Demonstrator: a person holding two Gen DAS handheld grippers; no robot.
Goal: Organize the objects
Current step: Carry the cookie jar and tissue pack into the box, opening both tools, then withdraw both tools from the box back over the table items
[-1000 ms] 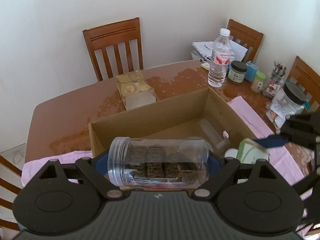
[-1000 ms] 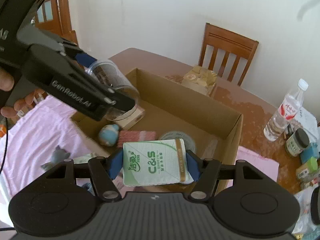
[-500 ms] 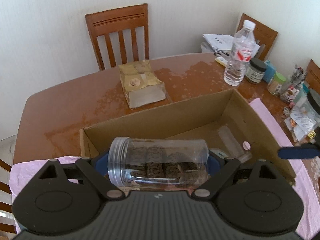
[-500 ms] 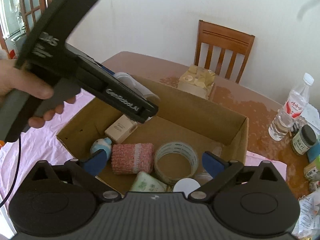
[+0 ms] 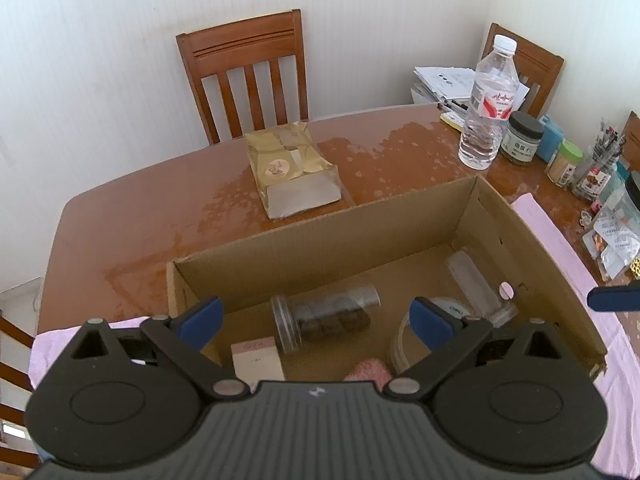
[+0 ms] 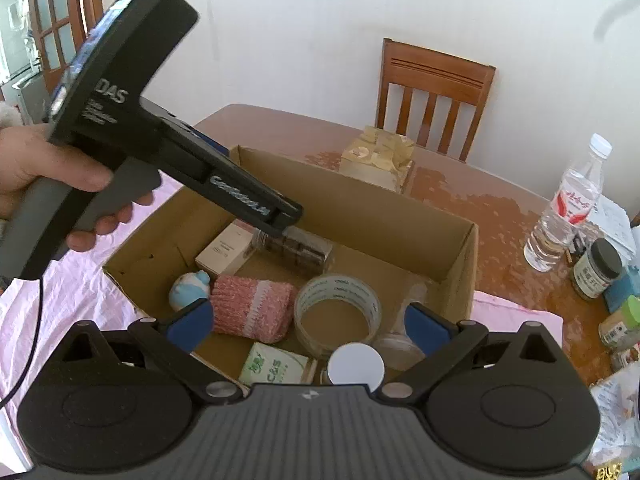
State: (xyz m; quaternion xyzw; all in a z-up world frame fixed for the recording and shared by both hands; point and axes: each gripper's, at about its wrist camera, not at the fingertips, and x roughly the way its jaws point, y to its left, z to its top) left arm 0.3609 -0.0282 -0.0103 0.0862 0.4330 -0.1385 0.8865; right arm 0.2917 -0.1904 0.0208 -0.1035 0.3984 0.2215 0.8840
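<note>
- Clear jar [image 5: 325,316] of dark snack pieces lies on its side on the floor of the cardboard box [image 5: 320,240], toward the box's left half, lid end pointing at the left wall. Nothing grips it.
- In the box, near the jar: small white carton [image 6: 224,249] just beside its lid end; pink knitted roll [image 6: 252,307] and blue-white ball [image 6: 189,290] nearer the box's front wall; tape roll [image 6: 338,312] to the jar's right; green C&S tissue pack [image 6: 274,368] and a white round lid [image 6: 355,366] at the front edge.
- Left gripper [image 5: 318,316]: jaws spread wide, empty, poised above the jar.
- Right gripper [image 6: 306,326]: jaws spread wide, empty, over the box's front edge.
- Box sits on a brown table [image 5: 160,216]; pink cloth [image 6: 80,280] under its front.
- Behind the box: gold packet [image 5: 290,174]. Right of the box: water bottle [image 5: 486,120].
</note>
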